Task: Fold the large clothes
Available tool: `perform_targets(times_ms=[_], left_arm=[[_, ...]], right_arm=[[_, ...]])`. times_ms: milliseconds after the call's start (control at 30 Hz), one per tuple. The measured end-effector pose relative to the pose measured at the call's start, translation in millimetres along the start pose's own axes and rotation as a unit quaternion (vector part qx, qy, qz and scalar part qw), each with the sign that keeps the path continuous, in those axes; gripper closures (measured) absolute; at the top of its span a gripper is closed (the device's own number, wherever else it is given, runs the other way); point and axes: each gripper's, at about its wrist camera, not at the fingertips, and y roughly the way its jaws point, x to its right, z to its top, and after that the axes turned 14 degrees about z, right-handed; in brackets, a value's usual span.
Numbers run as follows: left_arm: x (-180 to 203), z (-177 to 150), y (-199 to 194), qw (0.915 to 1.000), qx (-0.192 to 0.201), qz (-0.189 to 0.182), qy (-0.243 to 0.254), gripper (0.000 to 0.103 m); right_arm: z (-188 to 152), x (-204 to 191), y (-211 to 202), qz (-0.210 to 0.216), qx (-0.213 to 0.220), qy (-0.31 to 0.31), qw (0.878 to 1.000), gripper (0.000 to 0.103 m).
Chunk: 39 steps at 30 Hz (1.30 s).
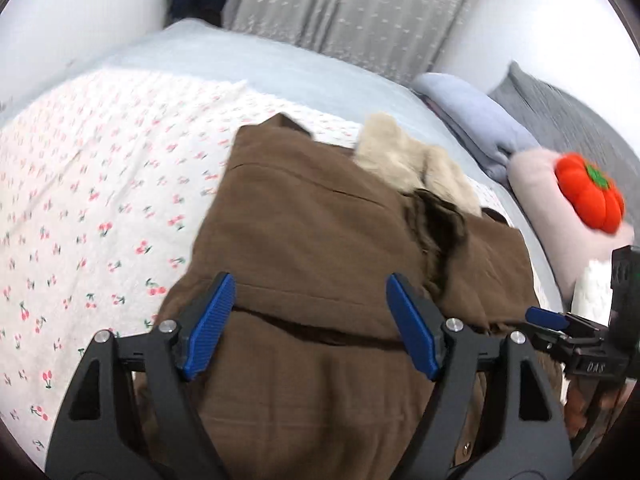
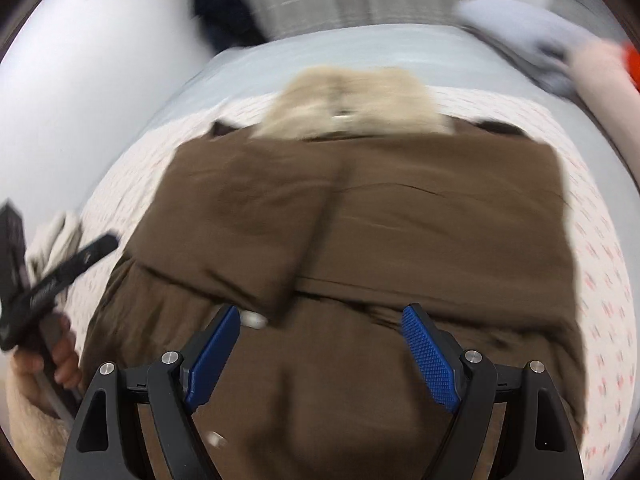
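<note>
A large brown coat (image 1: 312, 220) with a beige fur collar (image 1: 404, 156) lies flat on a cherry-print sheet (image 1: 100, 200), its sides folded in over the body. My left gripper (image 1: 311, 280) hovers over the coat's lower part, open, with only cloth beneath the blue pads (image 1: 208, 328). The right wrist view is blurred. There the same coat (image 2: 400, 220) and collar (image 2: 360, 108) fill the middle, and my right gripper (image 2: 320, 312) is open above the fold. The right gripper (image 1: 548, 316) also shows at the left view's right edge. The left gripper (image 2: 80, 260), held by a hand (image 2: 60, 356), shows at the right view's left edge.
An orange pumpkin plush (image 1: 592, 196) rests on a pink pillow (image 1: 536, 192) to the right of the coat. Beside them lie a pale blue folded blanket (image 1: 472, 120) and a grey pillow (image 1: 568, 116). A grey curtain (image 1: 352, 8) and white walls stand behind the bed.
</note>
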Motion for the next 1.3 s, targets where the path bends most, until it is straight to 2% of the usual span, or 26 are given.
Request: perform_targets(times_ms=[100,200,300,367,433,567,633,667,700,733,767,833,867,900,1000,1033,1067,1100,1133,1167,1200,1300], left_arm=[[-10.2,1.0,8.8,0.9997,-0.012,-0.012,-0.020,0.027],[-10.0,0.1,10.7,0.9997,-0.009,-0.013,-0.019,0.027],[-4.5,-0.7,12.4,0.9997,-0.010,-0.019,-0.013,0.027],[-6.4,-1.9,12.1,0.9998,-0.009,-0.016,-0.006,0.027],[-5.1,-2.5,13.3,0.9999,-0.007,-0.009,0.003,0.028],[-9.7,-3.3,12.9,0.9999,-0.009,0.005,0.006,0.034],[-14.8,-2.3,12.9,0.9999,-0.011,0.002,-0.003,0.038],[-17.9,-1.4,14.1,0.9999,-0.015,-0.001,-0.009,0.043],[-20.7,-0.3,16.3,0.9996,-0.023,-0.008,-0.014,0.052],[-24.9,0.6,20.0,0.9989,-0.036,-0.020,-0.023,0.057],[-27.3,0.8,21.9,0.9983,-0.043,-0.025,-0.030,0.062],[-32.5,0.2,23.8,0.9975,-0.047,-0.028,-0.045,0.062],[-33.8,0.2,23.8,0.9974,-0.047,-0.025,-0.049,0.062],[-35.0,0.4,23.4,0.9974,-0.044,-0.022,-0.052,0.062],[-38.5,2.0,19.8,0.9974,-0.032,-0.017,-0.063,0.062],[-39.4,2.9,18.7,0.9973,-0.028,-0.016,-0.066,0.062],[-40.7,3.8,17.5,0.9971,-0.024,-0.016,-0.071,0.062],[-41.7,4.3,16.1,0.9968,-0.019,-0.020,-0.075,0.062],[-42.0,5.3,15.4,0.9967,-0.014,-0.025,-0.077,0.062],[-41.1,5.7,14.8,0.9967,-0.008,-0.031,-0.074,0.062],[-39.5,5.6,14.5,0.9970,-0.004,-0.036,-0.069,0.065],[-27.2,0.7,26.0,0.9986,-0.016,-0.038,-0.033,0.071]], right_arm=[[31.1,-28.2,25.0,0.021,-0.003,-0.015,1.000,0.018],[64.2,-42.9,54.2,0.006,-0.001,-0.026,1.000,0.017],[79.6,-39.3,91.2,-0.046,-0.015,-0.031,0.998,0.017],[77.2,-23.9,114.7,-0.108,-0.043,-0.037,0.993,0.018],[70.7,-0.8,117.0,-0.138,-0.062,-0.037,0.988,0.019],[63.3,60.5,71.0,-0.094,-0.030,0.038,0.994,0.020],[58.7,98.6,39.7,-0.055,-0.003,0.089,0.995,0.020],[55.7,117.6,24.7,-0.022,0.014,0.117,0.993,0.019],[51.5,136.7,10.4,0.013,0.031,0.149,0.988,0.019],[45.3,159.9,-3.8,0.067,0.047,0.193,0.978,0.019],[42.3,170.1,-9.7,0.097,0.055,0.214,0.970,0.019],[33.7,189.0,-12.3,0.178,0.059,0.258,0.948,0.019],[31.6,190.7,-8.8,0.197,0.055,0.266,0.942,0.019],[30.8,190.6,-3.3,0.202,0.048,0.269,0.940,0.019],[35.9,176.7,16.4,0.163,0.028,0.251,0.954,0.021],[39.7,168.0,21.5,0.139,0.024,0.237,0.961,0.036],[45.6,155.8,26.4,0.115,0.017,0.216,0.970,0.078],[52.9,144.5,30.7,0.095,0.002,0.194,0.976,0.089],[58.9,134.2,29.5,0.075,-0.001,0.170,0.983,0.090],[69.2,115.5,20.6,0.047,0.013,0.121,0.991,0.091],[76.7,107.9,14.2,0.040,0.027,0.091,0.995,0.091],[95.6,83.6,-23.7,0.011,0.089,0.029,0.996,0.092]])
